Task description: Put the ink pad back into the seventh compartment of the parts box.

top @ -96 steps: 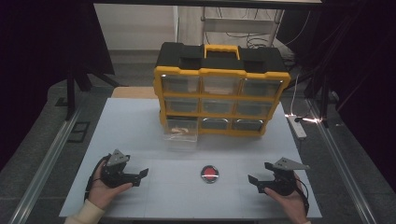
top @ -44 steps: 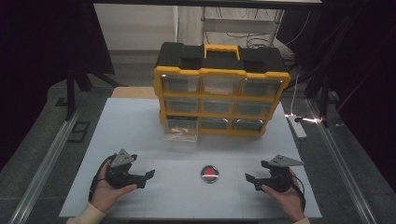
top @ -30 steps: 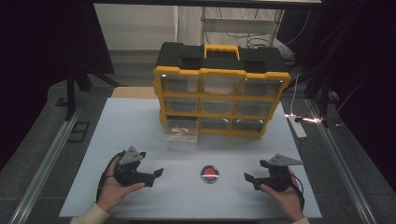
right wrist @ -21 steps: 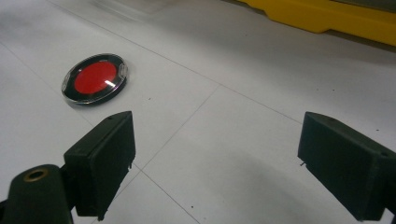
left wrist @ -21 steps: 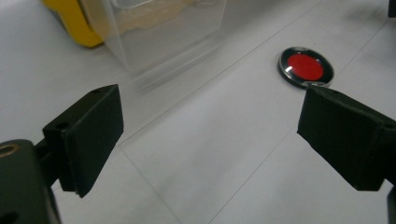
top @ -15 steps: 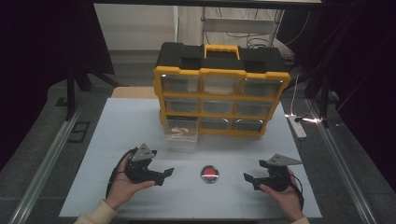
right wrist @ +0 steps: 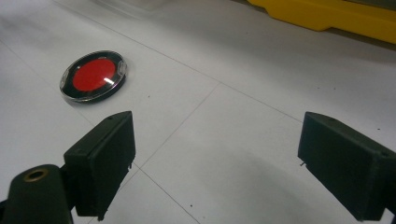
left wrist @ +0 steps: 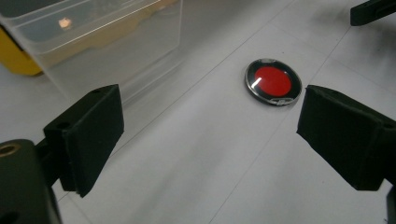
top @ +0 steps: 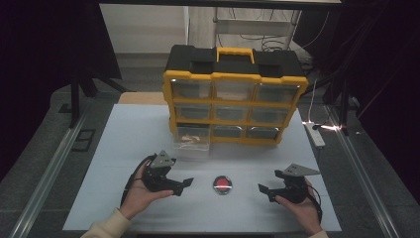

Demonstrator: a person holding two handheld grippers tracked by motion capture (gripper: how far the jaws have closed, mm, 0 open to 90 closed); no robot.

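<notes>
red disc (top: pixel 223 184) flat on bench (top: pixel 124 144) between both spread-jawed grippers; left gripper (top: pixel 184 184) nearer, probably lining up to grasp it.

The left hand (top: pixel 141 191) comes in from the bottom edge with a pale sleeve at the wrist and grips the left gripper (top: pixel 184 185) low over the table, its jaws spread wide apart — nothing sits between them — and pointing to the person's right. The right hand (top: pixel 299 206) holds the right gripper (top: pixel 263 191) at about the same height, jaws likewise wide apart and bare, pointing left toward the other — the two well apart.
</notes>
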